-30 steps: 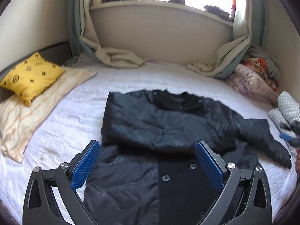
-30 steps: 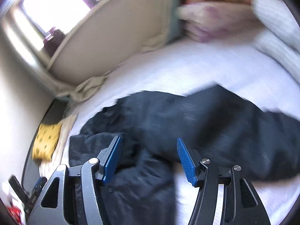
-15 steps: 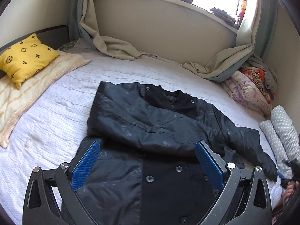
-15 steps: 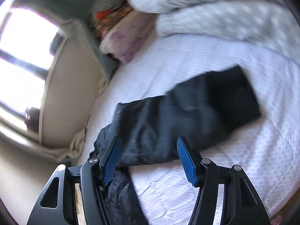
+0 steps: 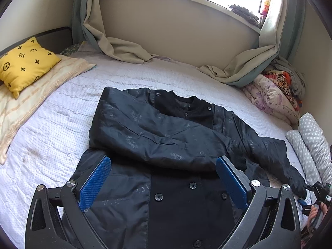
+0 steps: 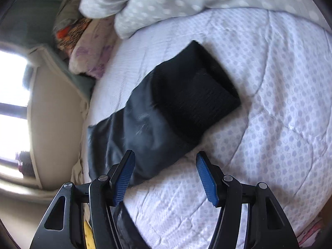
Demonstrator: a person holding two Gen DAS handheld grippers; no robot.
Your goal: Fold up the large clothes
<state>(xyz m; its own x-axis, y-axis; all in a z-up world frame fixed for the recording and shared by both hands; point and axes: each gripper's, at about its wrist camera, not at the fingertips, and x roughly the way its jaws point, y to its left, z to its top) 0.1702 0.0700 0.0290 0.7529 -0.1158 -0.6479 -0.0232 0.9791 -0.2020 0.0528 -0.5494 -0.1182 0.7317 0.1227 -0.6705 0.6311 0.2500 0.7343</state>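
Right sleeve approach: one sleeve folded, one to go.

I hold the left gripper (image 5: 161,178) over the jacket (image 5: 166,145), mid-frame on the bed (image 5: 62,124), jaws spread, empty. My right gripper (image 6: 164,176), jaws spread, nothing pinched, faces the outstretched sleeve (image 6: 166,114) for folding inward; a second ago it viewed the jacket's body, and the view has rolled since.
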